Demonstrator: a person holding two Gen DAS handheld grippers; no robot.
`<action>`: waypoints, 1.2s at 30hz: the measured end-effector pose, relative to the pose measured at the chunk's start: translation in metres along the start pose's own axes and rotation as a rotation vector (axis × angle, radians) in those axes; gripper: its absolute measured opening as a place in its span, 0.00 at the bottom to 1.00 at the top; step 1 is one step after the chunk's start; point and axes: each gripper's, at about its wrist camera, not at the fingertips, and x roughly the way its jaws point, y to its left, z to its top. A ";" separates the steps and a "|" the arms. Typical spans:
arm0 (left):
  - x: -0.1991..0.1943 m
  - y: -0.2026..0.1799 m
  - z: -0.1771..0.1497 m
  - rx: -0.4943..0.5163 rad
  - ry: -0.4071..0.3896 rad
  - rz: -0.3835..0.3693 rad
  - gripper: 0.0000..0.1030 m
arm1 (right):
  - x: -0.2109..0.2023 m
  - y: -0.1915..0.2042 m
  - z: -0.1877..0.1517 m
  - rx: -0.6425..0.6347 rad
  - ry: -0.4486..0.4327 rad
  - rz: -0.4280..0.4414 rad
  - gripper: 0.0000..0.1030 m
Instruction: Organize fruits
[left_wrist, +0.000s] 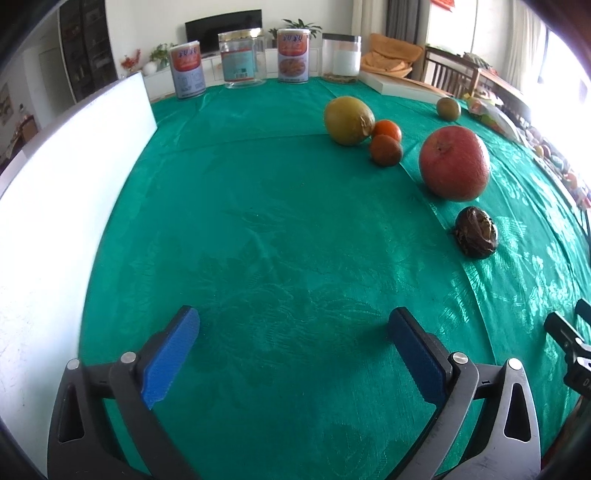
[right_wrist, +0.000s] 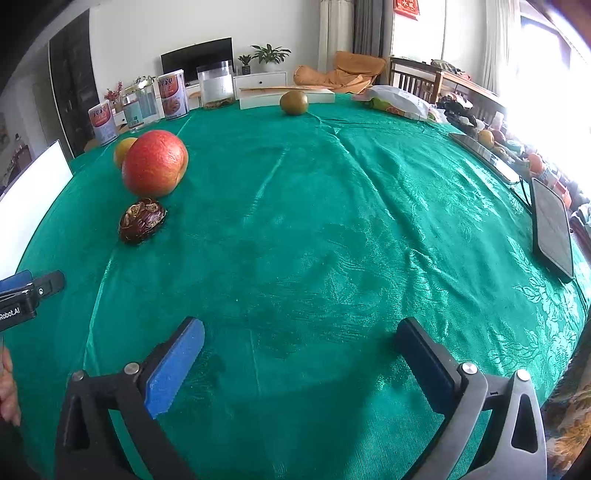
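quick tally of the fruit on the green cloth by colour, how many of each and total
yellow-green: 1, the large fruit
orange: 2, the small tangerines
red: 1, the big apple-like fruit
dark brown: 1, the wrinkled fruit
green-brown: 1, the far round fruit
total: 6

Each gripper, left (left_wrist: 293, 334) and right (right_wrist: 299, 343), has two black plastic arms with triangular cut-outs and round silver screws at the joints. The fingers (left_wrist: 170, 360) carry blue pads with ribbed, saw-toothed edges. White "Robot.AI" lettering marks one gripper's side. A bare hand (right_wrist: 7, 391) with pale, wrinkled skin shows.
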 end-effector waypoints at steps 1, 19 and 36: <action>0.000 0.000 0.000 0.000 0.000 0.000 1.00 | 0.000 0.000 -0.001 -0.001 -0.001 0.001 1.00; 0.000 -0.001 0.000 0.000 0.000 -0.001 1.00 | -0.003 0.003 -0.005 -0.011 -0.017 0.014 1.00; 0.000 -0.001 0.000 -0.001 0.000 -0.001 1.00 | -0.003 0.003 -0.004 -0.007 -0.018 0.012 1.00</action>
